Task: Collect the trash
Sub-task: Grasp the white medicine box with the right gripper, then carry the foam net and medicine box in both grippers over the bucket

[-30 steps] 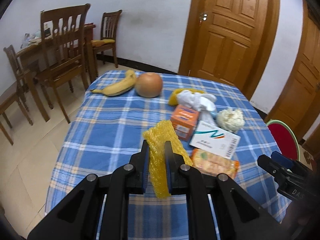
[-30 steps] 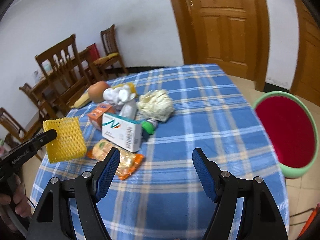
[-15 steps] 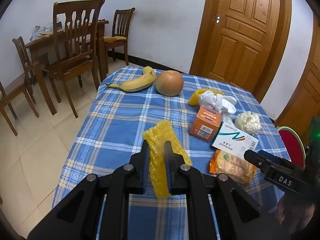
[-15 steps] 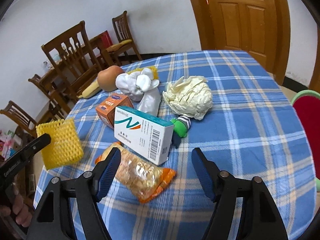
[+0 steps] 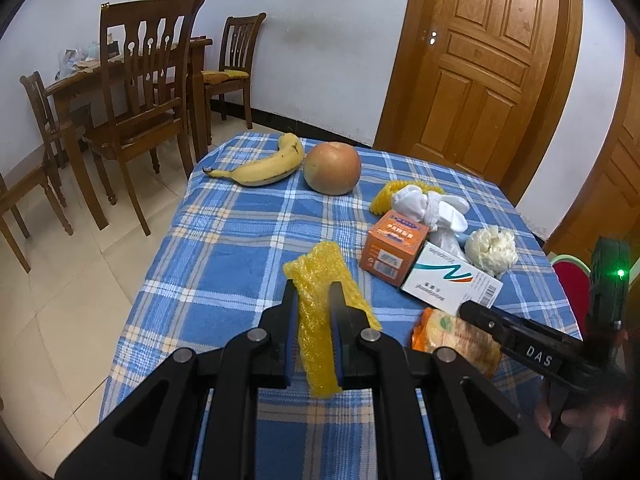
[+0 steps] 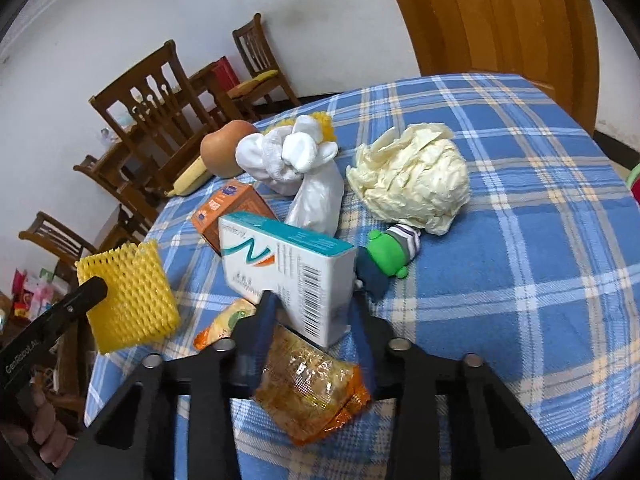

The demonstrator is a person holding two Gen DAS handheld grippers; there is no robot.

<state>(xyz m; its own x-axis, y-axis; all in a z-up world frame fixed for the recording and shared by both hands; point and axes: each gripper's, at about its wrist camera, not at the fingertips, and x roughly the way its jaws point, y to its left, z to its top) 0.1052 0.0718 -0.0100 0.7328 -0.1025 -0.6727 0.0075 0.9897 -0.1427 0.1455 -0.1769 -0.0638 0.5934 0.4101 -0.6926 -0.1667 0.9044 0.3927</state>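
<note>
My left gripper (image 5: 314,294) is shut on a yellow foam net (image 5: 320,320), held above the blue checked table (image 5: 240,248); the right wrist view shows the same net (image 6: 128,292) at its left. My right gripper (image 6: 312,304) is low at the table's near edge and its jaws are closing. An orange snack packet (image 6: 312,388) lies bunched between them, with the pads against it. A white medicine box (image 6: 280,272) has its corner just past the fingertips. Behind it lie a crumpled cream paper ball (image 6: 412,176), white socks (image 6: 292,152) and an orange carton (image 6: 232,208).
A banana (image 5: 264,168) and a round fruit (image 5: 332,168) lie at the table's far end. A small green toy (image 6: 392,252) sits by the box. A red bin with a green rim (image 5: 568,280) stands to the right of the table. Wooden chairs (image 5: 140,92) stand to the left.
My right gripper came forward and down over the snack packet and its jaws narrowed around it. My left gripper kept the yellow net and stayed in place.
</note>
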